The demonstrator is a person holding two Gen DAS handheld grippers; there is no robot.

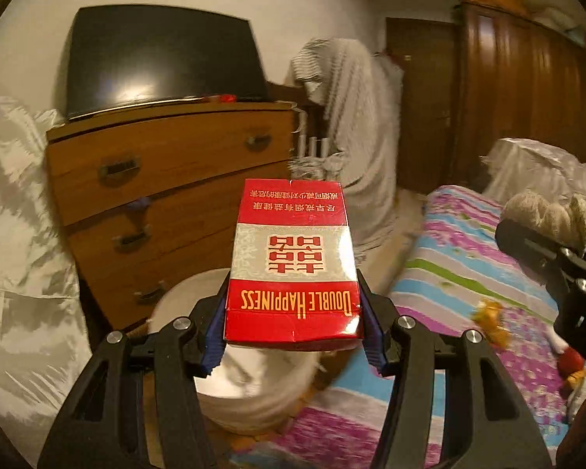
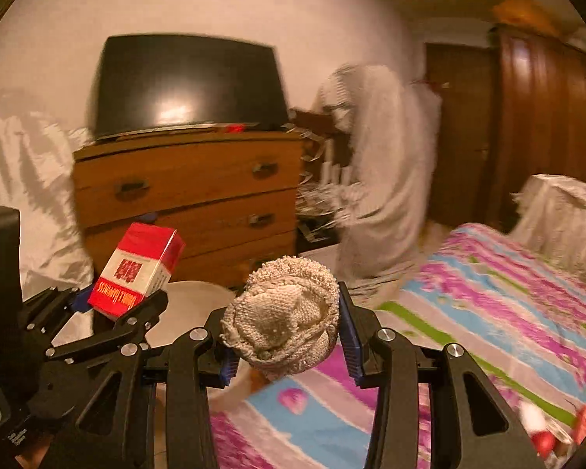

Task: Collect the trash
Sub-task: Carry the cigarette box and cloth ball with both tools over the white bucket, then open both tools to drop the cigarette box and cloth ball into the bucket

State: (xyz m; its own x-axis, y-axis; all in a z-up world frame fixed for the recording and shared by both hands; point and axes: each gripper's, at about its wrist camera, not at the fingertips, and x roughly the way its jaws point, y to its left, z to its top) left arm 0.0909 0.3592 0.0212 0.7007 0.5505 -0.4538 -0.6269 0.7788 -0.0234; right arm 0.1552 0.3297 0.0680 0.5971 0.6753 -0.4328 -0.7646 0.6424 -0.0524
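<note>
My left gripper (image 1: 293, 332) is shut on a red and silver "Double Happiness" cigarette box (image 1: 293, 265), held in the air above a white bucket (image 1: 250, 387) on the floor. The box also shows in the right wrist view (image 2: 136, 269), with the left gripper (image 2: 117, 308) under it. My right gripper (image 2: 287, 340) is shut on a balled beige knitted cloth (image 2: 285, 320), held over the bed edge near the bucket (image 2: 191, 308). The right gripper with the cloth (image 1: 543, 211) shows at the right edge of the left wrist view.
A wooden chest of drawers (image 1: 168, 179) with a black TV (image 1: 160, 58) stands behind the bucket. A bed with a striped floral cover (image 2: 488, 305) lies right, with small orange and red scraps (image 1: 492, 320) on it. Cloth-draped furniture (image 1: 347, 125) and a dark wardrobe (image 1: 527, 97) stand beyond.
</note>
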